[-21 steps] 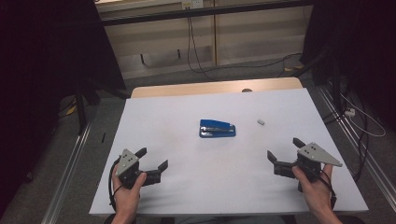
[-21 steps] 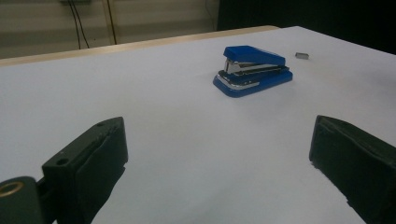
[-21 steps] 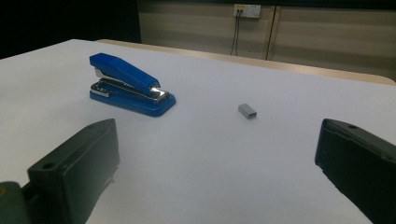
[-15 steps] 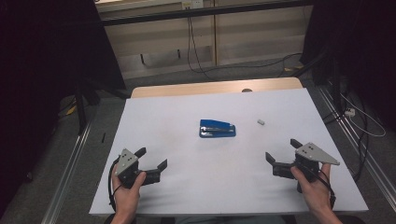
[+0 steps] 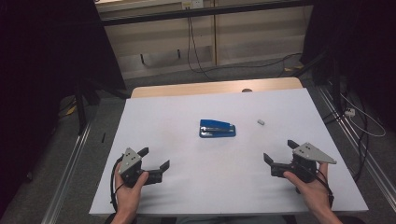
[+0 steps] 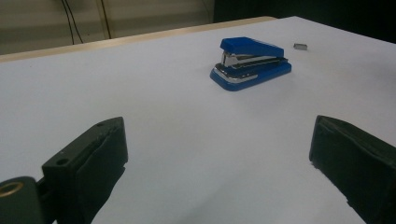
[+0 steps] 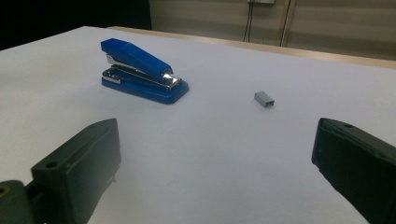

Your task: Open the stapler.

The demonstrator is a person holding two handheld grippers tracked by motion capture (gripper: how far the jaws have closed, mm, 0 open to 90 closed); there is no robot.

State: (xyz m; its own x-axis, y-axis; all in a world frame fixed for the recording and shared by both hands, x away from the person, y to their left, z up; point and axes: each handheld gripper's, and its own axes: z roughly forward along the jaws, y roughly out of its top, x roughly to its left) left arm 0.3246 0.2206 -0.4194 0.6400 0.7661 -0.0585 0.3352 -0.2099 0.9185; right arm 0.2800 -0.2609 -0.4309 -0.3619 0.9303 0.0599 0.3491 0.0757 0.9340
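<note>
Blue plastic over a bright metal core: from the high view the stapler lies flat near the middle of the white tabletop, with a small grey block of staples lying apart to its right. The left claw and the right claw sit low at the near corners, both well away from the stapler, jaws spread with nothing between them.

In the left gripper view the stapler shows its hinged end raised and its flat base wider than the arm above it. It looks stiff, compact and moderately weighty for its size, and the glossy shell is probably a bit slippery. The staples lie beyond it.

In the right gripper view the stapler slopes down to its chrome nose. A safe hold would likely be across the long sides of the base, near mid-length, since squeezing top to bottom would press the sprung arm down. The staple block looks light and brittle, apt to break apart under a hard pinch.
</note>
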